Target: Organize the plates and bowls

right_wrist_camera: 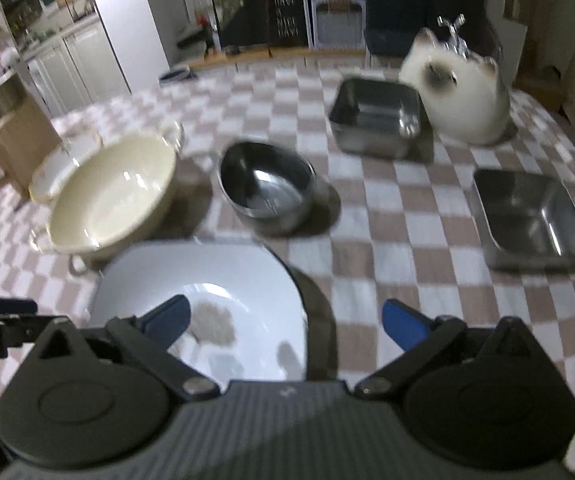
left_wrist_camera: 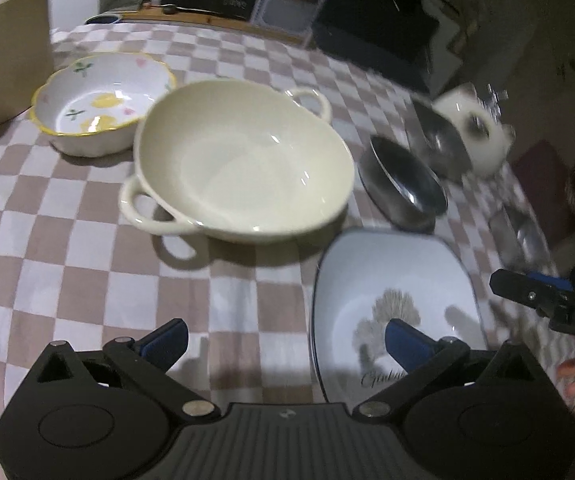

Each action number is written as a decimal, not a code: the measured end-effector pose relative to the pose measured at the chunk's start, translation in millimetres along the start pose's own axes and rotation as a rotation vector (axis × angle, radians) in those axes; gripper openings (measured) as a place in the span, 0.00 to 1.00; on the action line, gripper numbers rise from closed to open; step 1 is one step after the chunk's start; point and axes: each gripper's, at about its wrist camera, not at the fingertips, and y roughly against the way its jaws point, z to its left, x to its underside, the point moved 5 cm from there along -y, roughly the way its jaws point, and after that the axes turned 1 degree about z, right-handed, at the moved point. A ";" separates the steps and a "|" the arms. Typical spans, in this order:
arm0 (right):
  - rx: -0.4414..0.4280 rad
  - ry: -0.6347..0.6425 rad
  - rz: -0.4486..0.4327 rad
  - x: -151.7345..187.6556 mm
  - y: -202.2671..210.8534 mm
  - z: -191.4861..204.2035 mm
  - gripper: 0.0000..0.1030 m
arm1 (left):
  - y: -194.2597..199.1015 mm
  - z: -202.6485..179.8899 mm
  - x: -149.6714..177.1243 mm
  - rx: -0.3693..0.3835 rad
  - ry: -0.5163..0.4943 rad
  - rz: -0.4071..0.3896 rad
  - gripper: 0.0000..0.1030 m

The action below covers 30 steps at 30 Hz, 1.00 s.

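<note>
Left gripper (left_wrist_camera: pixel 285 342): jaws spread wide, nothing between the blue pads. Right pad over the near part of the white square plate with dark rim and grey tree print (left_wrist_camera: pixel 391 304); whether touching, cannot tell. Left pad over the pink-and-white checked tablecloth (left_wrist_camera: pixel 87 264).

Ahead of left gripper: cream ceramic bowl with two loop handles (left_wrist_camera: pixel 243 160). Beyond it, further left: white scalloped bowl with yellow rim and floral print (left_wrist_camera: pixel 103 100), just beside the cream bowl. Ahead and right: round stainless steel bowl (left_wrist_camera: pixel 401 188), just beyond the square plate.

Right gripper (right_wrist_camera: pixel 285 326): jaws spread wide, holding nothing. Left pad over the square plate (right_wrist_camera: pixel 215 280); right pad over the tablecloth (right_wrist_camera: pixel 367 220).

Ahead of right gripper: round steel bowl (right_wrist_camera: pixel 267 188). Ahead and left: cream bowl (right_wrist_camera: pixel 115 192). Ahead and right: square stainless steel tray (right_wrist_camera: pixel 527 220). Further ahead: second square steel tray (right_wrist_camera: pixel 375 116), just beside a white cat-shaped container (right_wrist_camera: pixel 459 92).
</note>
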 end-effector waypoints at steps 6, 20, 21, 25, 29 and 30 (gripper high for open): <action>-0.050 0.004 -0.164 -31.1 6.6 22.1 1.00 | 14.5 18.1 -15.0 0.032 0.119 -0.039 1.00; -0.117 0.003 -0.256 -120.7 -52.8 90.7 0.96 | 20.3 84.4 -37.5 0.126 0.547 -0.095 0.99; -0.133 -0.014 -0.239 -123.6 -60.5 92.7 0.92 | 18.9 86.2 -38.1 0.131 0.550 -0.092 0.98; -0.202 -0.091 -0.180 -136.6 -90.3 93.7 0.69 | 12.6 89.7 -42.2 0.154 0.554 -0.092 0.85; -0.204 -0.171 -0.122 -143.4 -116.3 91.1 0.45 | 6.4 98.8 -46.6 0.172 0.583 -0.110 0.73; -0.213 -0.190 -0.109 -143.3 -123.3 91.5 0.45 | 4.4 100.8 -47.8 0.170 0.585 -0.107 0.70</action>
